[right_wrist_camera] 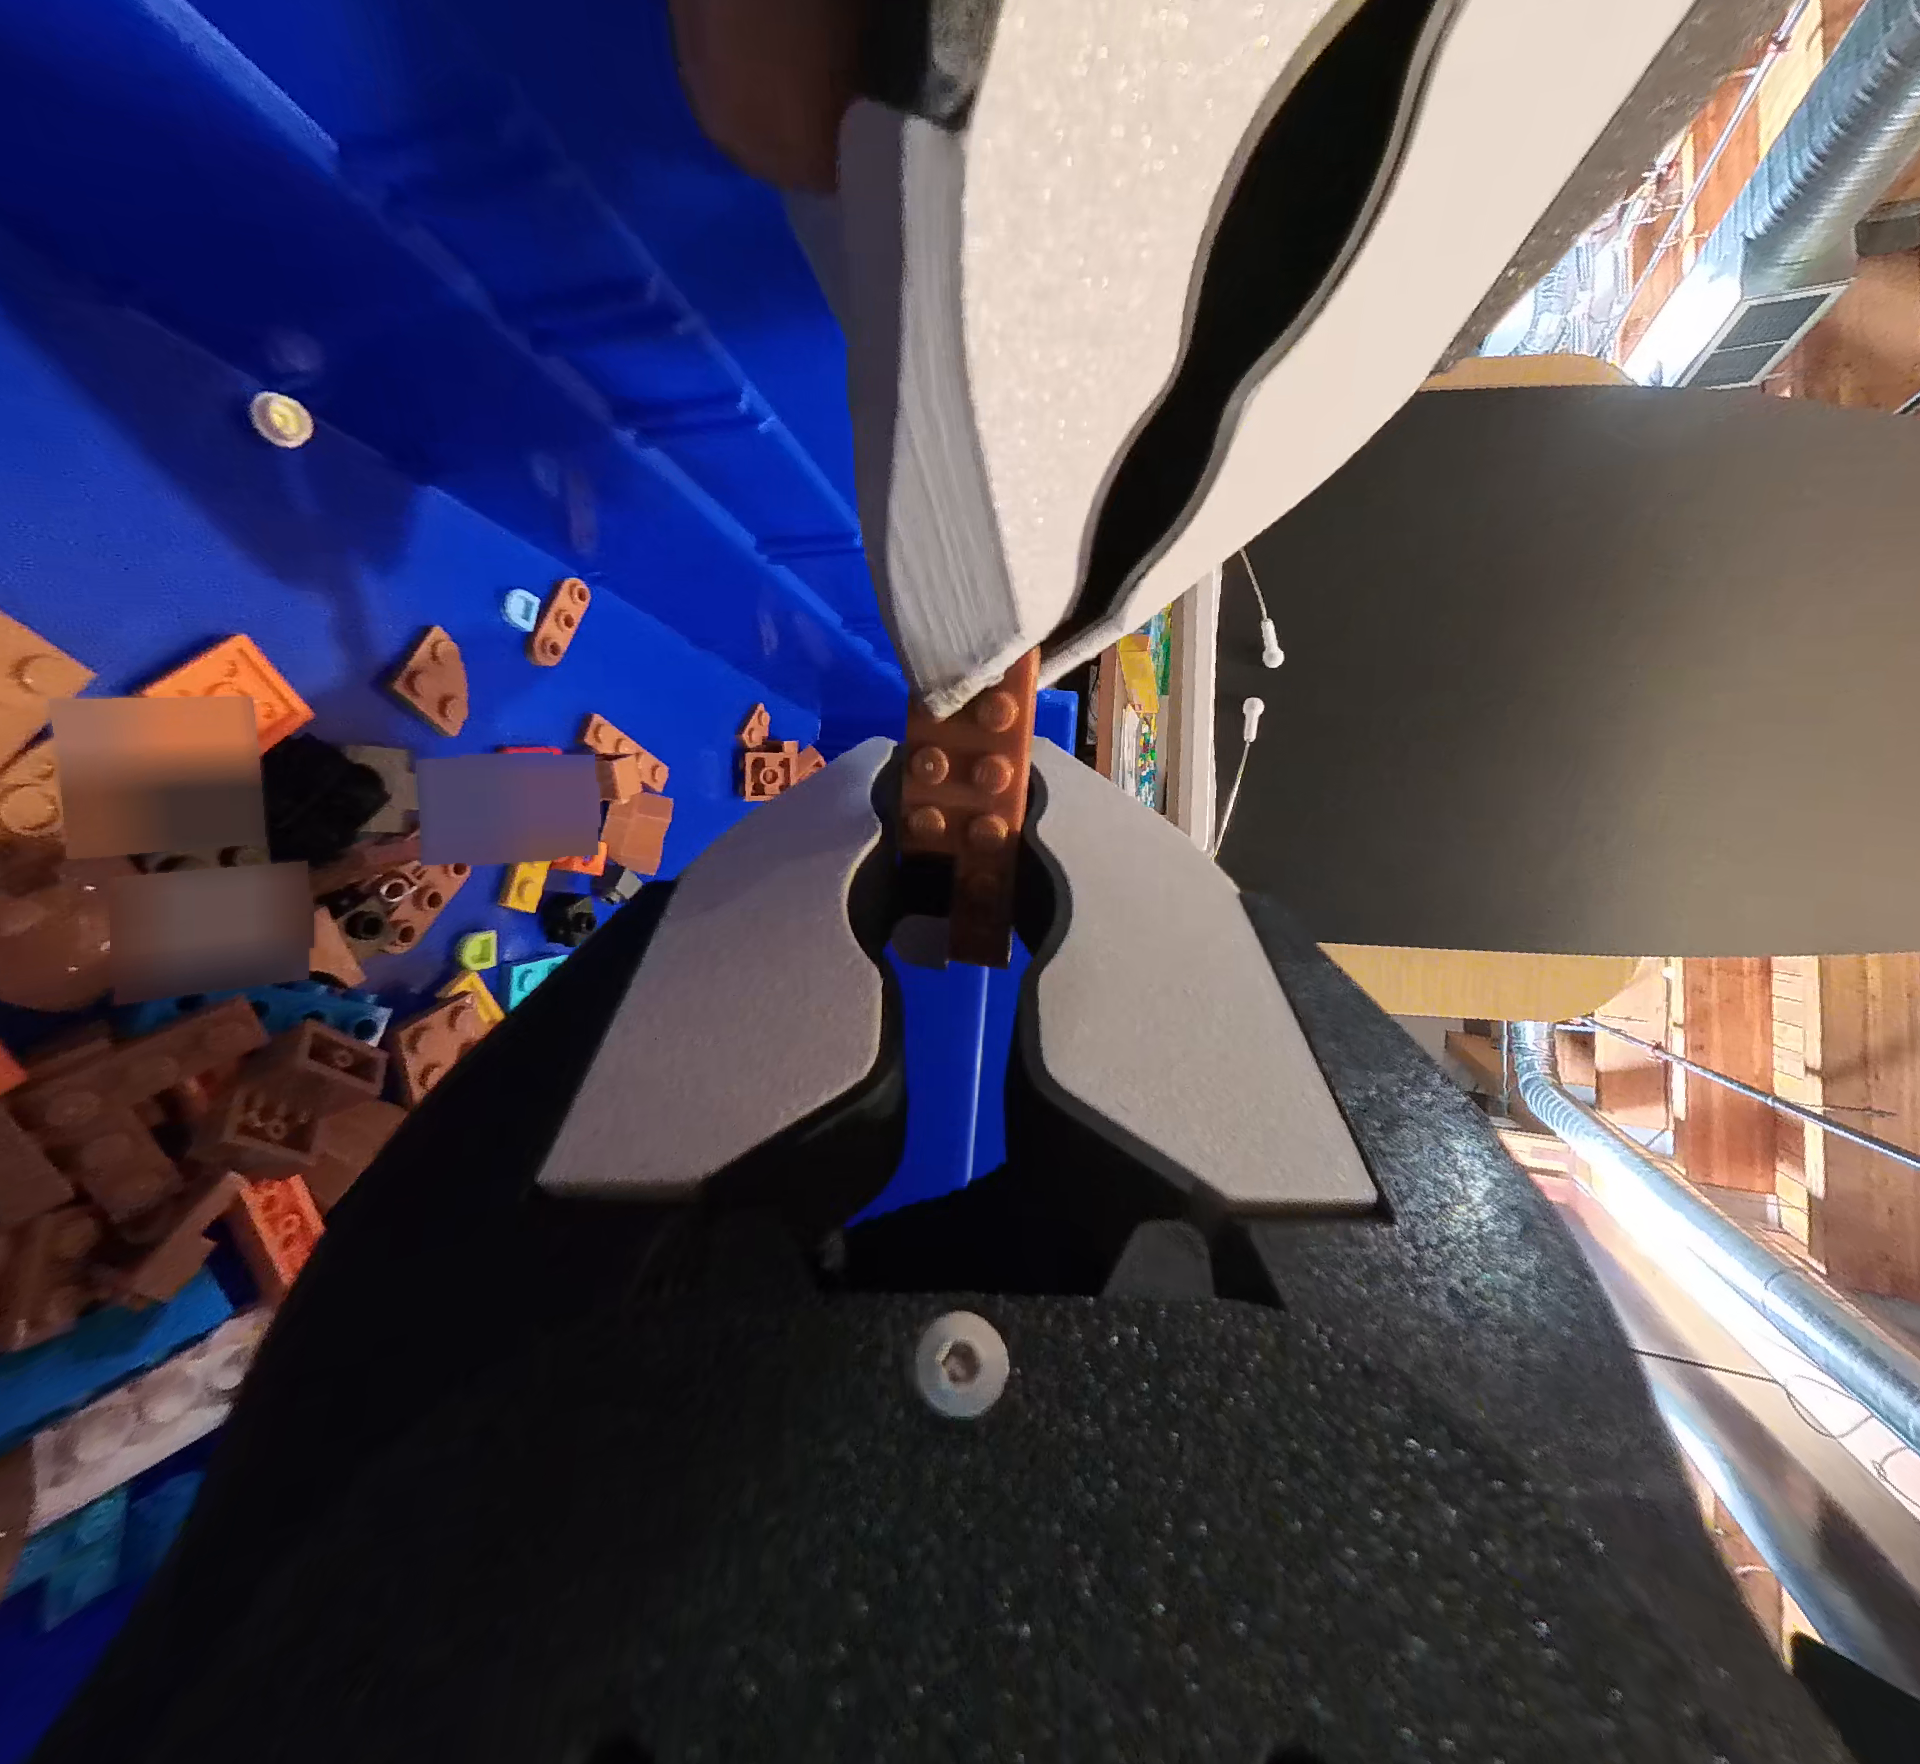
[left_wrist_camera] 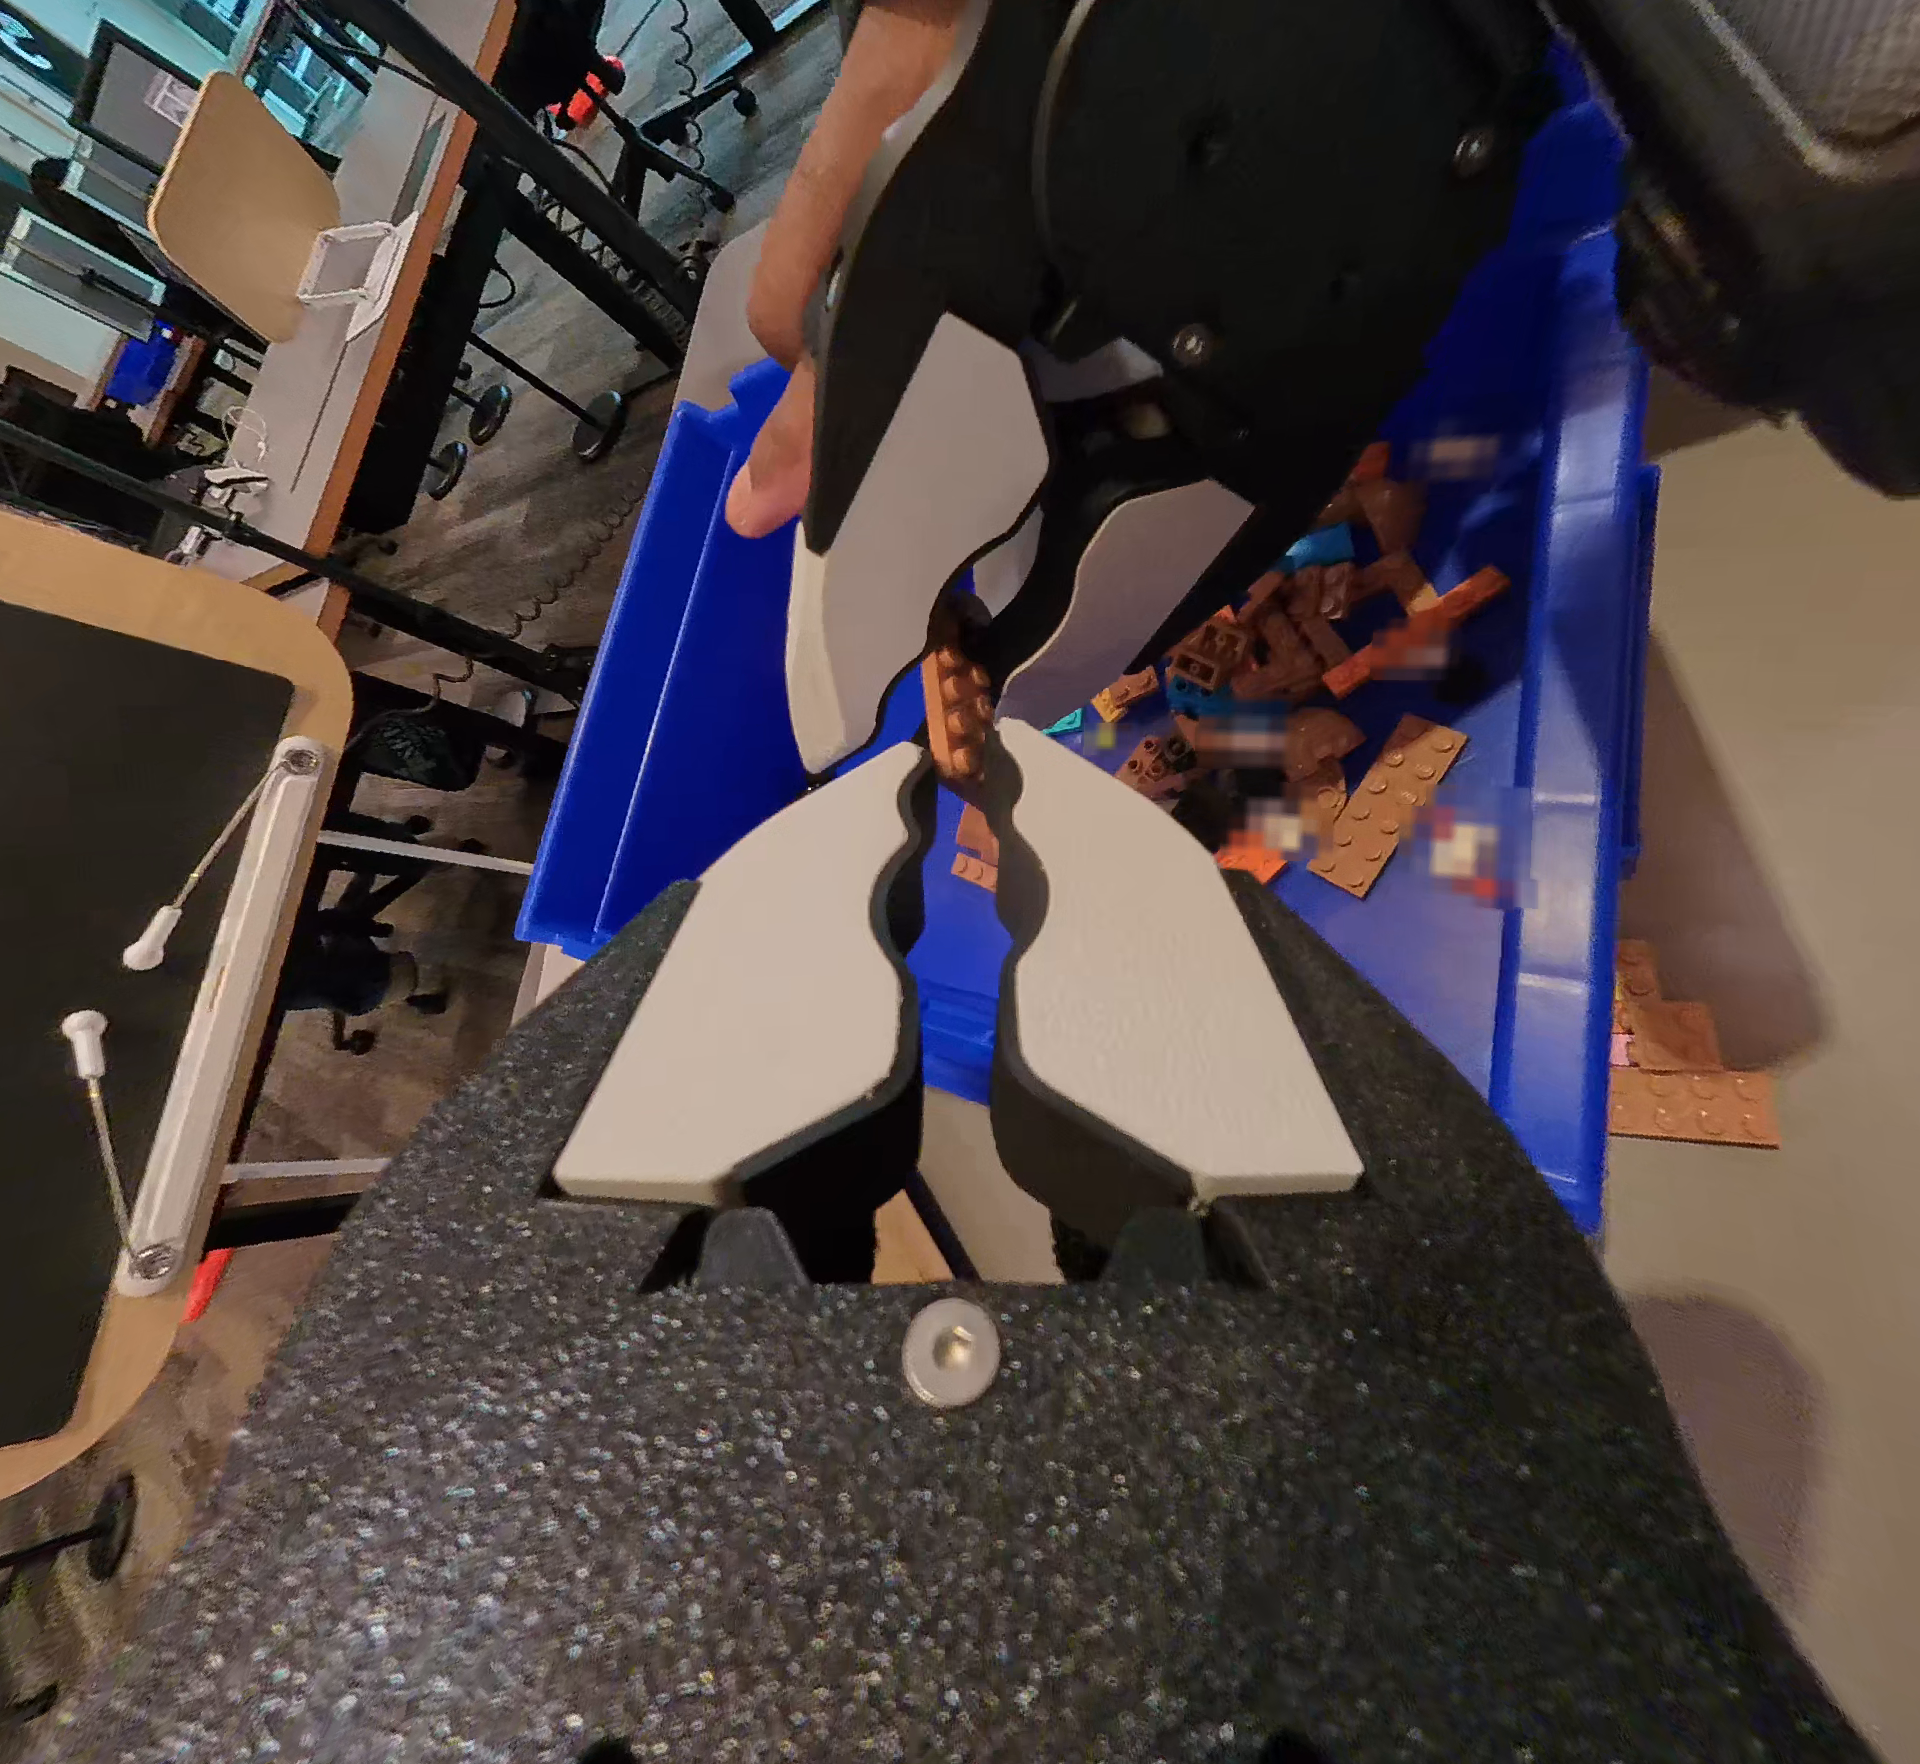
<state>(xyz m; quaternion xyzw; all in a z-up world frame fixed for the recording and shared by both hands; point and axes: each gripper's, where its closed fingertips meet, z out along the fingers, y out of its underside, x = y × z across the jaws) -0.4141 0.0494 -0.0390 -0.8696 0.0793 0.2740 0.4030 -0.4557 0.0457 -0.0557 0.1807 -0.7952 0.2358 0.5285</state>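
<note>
Both grippers met over the blue bin (left_wrist_camera: pixel 665 675), pinching the same brown studded plate (left_wrist_camera: pixel 958 717) from opposite ends. In the left wrist view the left gripper (left_wrist_camera: pixel 961 764) sat at the centre of the frame, its grey fingers (left_wrist_camera: pixel 800 966) pressed nearly together with only the plate's thin edge between the tips. The right gripper (left_wrist_camera: pixel 951 634) came down from the upper right of that frame, a person's hand (left_wrist_camera: pixel 821 260) wrapped round it, and its tips closed on the plate's upper end.

The right wrist view showed the plate (right_wrist_camera: pixel 971 800) more plainly: a narrow strip with two rows of studs, standing lengthwise between the right gripper (right_wrist_camera: pixel 961 810) at the lower centre and the left gripper (right_wrist_camera: pixel 997 665) reaching in from the top. It hung in the air above the bin, clear of the loose pile of bricks (right_wrist_camera: pixel 208 1039) at the left of the frame, which was mostly brown and orange with a few blue, yellow and black pieces.

The plate looked like hard moulded plastic: light, stiff, and smooth on its flat sides, so likely to slip or twist if held only at a corner. The studs gave some purchase. A hold across the width near an end, as each gripper had, seemed the soundest. More brown plates (left_wrist_camera: pixel 1683 1070) lay on the tabletop (left_wrist_camera: pixel 1766 675) beside the bin at the right of the left wrist view.
</note>
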